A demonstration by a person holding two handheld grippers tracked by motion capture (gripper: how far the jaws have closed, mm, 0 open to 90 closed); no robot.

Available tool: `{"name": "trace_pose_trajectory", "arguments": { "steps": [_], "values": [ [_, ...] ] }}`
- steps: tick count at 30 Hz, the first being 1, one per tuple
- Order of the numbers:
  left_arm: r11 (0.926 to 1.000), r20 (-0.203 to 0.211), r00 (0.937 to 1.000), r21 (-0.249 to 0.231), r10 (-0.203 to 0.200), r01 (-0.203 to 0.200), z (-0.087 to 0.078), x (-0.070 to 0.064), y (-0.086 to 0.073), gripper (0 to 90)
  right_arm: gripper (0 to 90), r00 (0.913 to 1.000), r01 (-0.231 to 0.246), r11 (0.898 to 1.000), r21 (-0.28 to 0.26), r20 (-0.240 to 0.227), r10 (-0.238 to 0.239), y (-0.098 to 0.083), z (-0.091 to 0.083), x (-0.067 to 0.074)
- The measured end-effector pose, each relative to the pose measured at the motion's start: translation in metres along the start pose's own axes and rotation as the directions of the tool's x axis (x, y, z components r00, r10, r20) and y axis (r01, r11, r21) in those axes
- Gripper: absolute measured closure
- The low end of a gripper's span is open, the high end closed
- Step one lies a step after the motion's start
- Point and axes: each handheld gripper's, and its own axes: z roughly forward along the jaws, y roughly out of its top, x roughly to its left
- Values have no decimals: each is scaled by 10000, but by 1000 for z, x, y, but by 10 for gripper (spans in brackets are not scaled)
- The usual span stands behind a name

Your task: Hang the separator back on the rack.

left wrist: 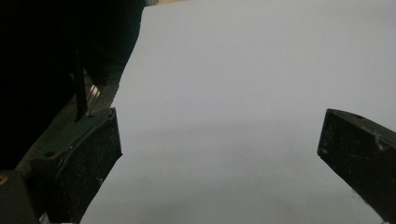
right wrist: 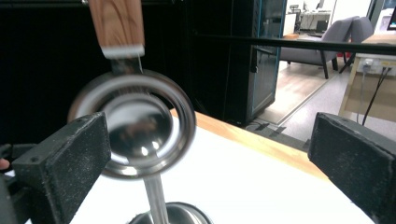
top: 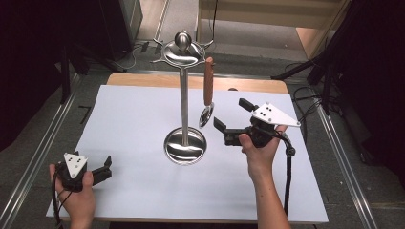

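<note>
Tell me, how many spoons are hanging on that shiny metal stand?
1. A spoon with a wooden handle hangs from the right side of the stand, bowl down, just ahead of the open right claw. The stand's other hooks look bare.

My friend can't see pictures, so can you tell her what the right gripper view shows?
A shiny metal spoon with a wooden handle hangs just beyond the right gripper, whose two black jaws stand wide open with nothing between them. Behind the spoon's bowl, the metal stand rises from the white table.
</note>
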Motion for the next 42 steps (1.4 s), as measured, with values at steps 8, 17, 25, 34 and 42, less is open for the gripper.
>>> {"name": "trace_pose_trajectory", "arguments": {
  "steps": [8,17,25,34,42],
  "values": [
    [10000,-19,10000,-4,-22,22,0,0,0,3,0,9997,-39,9996,286,256,32,-19,-4,-7],
    [10000,-13,10000,-20,-43,43,0,0,0,2,0,9990,-162,9985,523,418,141,-37,-6,-12],
    [9999,-12,9999,-43,-110,110,0,0,0,2,0,9971,-306,9964,795,720,248,-54,-9,-17],
    [9998,-7,9998,-74,-176,176,-1,1,0,2,0,9930,-624,9924,1063,1065,510,-77,-18,-27],
    [9998,-1,9998,-77,-175,175,-1,1,0,2,0,9881,-808,9883,1293,1405,624,-94,-27,-36]
  ]
}}
